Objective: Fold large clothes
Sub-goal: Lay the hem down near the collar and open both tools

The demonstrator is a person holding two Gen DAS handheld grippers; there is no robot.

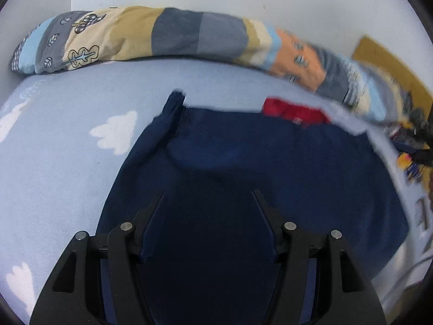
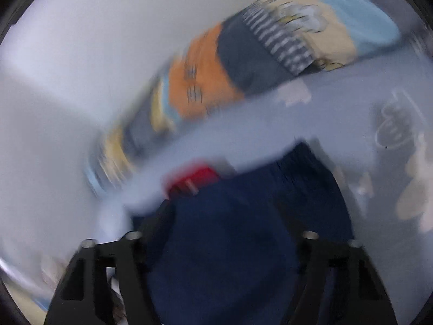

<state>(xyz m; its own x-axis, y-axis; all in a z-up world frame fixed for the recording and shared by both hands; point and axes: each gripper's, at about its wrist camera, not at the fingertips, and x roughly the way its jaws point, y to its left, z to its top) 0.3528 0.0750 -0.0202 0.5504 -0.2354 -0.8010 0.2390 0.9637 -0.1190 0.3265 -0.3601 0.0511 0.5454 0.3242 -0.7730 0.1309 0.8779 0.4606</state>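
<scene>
Both hand-held grippers [image 1: 208, 192] [image 2: 232, 216] spread wide over navy garment [image 1: 257, 168] — right view blurred, seemingly holding nothing.

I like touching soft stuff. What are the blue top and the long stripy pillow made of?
The blue top looks like soft, matte knit cloth, perhaps cotton: it sags and creases without shine. The pillow seems to be printed woven fabric over soft stuffing: it bulges and wrinkles. The exact fibres can't be told.

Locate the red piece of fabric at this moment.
The red piece of fabric lies at the far edge of the navy blue garment on the cloud-print bedsheet, right of centre in the left wrist view, just before the patchwork pillow.
</scene>
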